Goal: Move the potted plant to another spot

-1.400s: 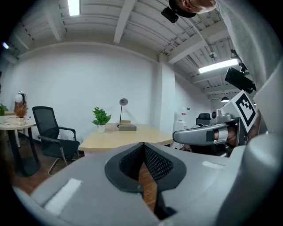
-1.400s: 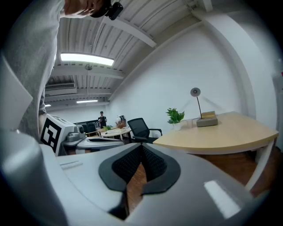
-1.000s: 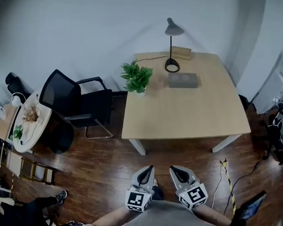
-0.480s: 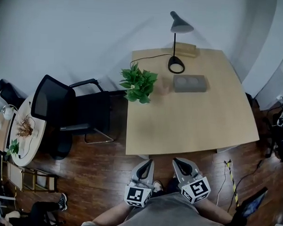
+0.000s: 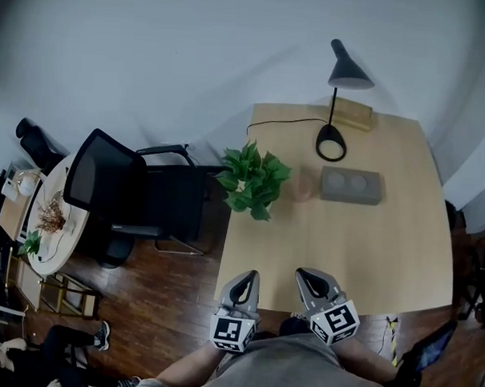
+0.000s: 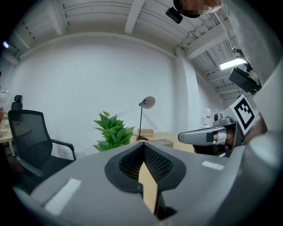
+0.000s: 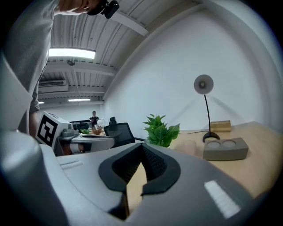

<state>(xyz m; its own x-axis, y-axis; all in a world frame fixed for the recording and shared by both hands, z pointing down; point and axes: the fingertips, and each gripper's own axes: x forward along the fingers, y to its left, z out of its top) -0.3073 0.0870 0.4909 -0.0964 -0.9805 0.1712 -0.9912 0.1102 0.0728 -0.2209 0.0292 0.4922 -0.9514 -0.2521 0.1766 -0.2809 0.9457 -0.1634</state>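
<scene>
A leafy green potted plant (image 5: 253,179) stands near the left edge of the light wooden table (image 5: 385,243); it also shows in the left gripper view (image 6: 112,131) and the right gripper view (image 7: 161,130). My left gripper (image 5: 248,278) and right gripper (image 5: 306,276) are side by side at the table's near edge, both shut and empty, well short of the plant. The plant's pot is hidden under the leaves.
A black desk lamp (image 5: 337,105), a grey block with two round hollows (image 5: 351,185), a pale cup (image 5: 302,184) and a wooden box (image 5: 354,115) are on the table. A black office chair (image 5: 138,196) stands left of it. A round side table (image 5: 49,220) is further left.
The table and plant have come nearer in the head view. Both grippers now reach the table's near edge instead of hanging over the wooden floor. Their jaws stay shut.
</scene>
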